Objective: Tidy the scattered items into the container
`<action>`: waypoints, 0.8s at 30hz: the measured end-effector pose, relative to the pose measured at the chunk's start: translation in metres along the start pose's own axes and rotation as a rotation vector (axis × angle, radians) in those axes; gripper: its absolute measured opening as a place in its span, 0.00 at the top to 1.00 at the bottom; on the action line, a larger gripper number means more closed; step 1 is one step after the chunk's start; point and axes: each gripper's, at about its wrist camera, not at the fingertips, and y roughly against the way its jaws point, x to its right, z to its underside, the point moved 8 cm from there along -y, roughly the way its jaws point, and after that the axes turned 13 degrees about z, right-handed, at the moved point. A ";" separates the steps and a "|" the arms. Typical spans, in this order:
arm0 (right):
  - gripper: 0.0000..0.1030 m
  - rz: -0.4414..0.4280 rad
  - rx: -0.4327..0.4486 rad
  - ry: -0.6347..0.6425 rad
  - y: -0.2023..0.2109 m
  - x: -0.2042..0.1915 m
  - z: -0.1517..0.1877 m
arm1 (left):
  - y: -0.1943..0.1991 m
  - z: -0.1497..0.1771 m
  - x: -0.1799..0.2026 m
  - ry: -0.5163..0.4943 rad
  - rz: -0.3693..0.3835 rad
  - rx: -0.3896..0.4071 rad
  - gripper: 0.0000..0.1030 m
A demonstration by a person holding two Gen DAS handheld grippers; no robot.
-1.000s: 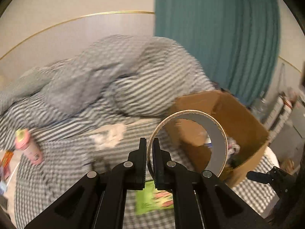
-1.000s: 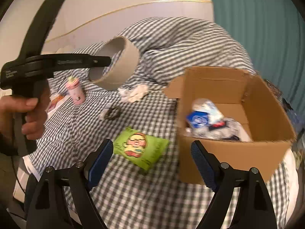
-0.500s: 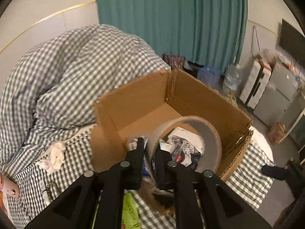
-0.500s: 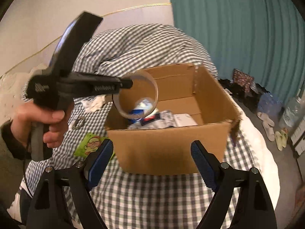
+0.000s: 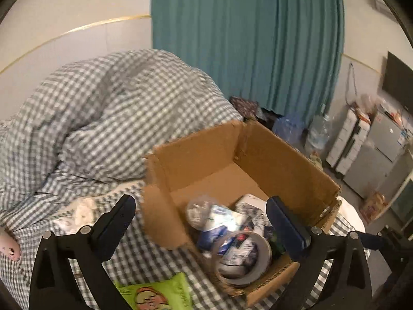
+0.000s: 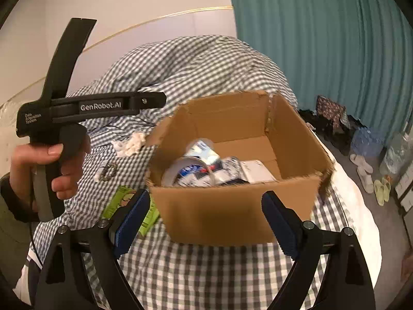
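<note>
The brown cardboard box (image 5: 206, 155) (image 6: 219, 214) stands on the checked bed. The roll of tape (image 5: 244, 258) (image 6: 180, 170) lies inside it on several packets, free of any finger. My left gripper (image 5: 204, 222) (image 6: 162, 100) hovers above the box's near left corner; its jaws are opening, wide apart, with nothing pressed between them. My right gripper (image 6: 205, 219) faces the box's front wall, its jaws opening and nothing in them. Left of the box on the bed lie a green snack packet (image 5: 155, 294) (image 6: 121, 201), a crumpled white tissue (image 5: 82, 211) (image 6: 129, 144) and a small dark ring-shaped item (image 6: 108, 171).
A heaped checked duvet (image 5: 116, 108) rises behind the box. A pink bottle (image 5: 7, 245) shows at the left edge. A teal curtain (image 5: 245, 51) hangs beyond. Water bottles (image 6: 397, 155), slippers (image 6: 366, 173) and white cabinets (image 5: 346, 142) stand on the floor at the right.
The left gripper swung right over the box and its jaws parted. The tape roll dropped from them into the box. The right gripper's view shifted right onto the box.
</note>
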 end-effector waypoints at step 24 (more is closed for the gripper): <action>0.08 -0.186 0.049 0.253 -0.002 -0.195 -0.043 | 0.194 0.069 -0.227 0.243 -0.404 0.115 0.00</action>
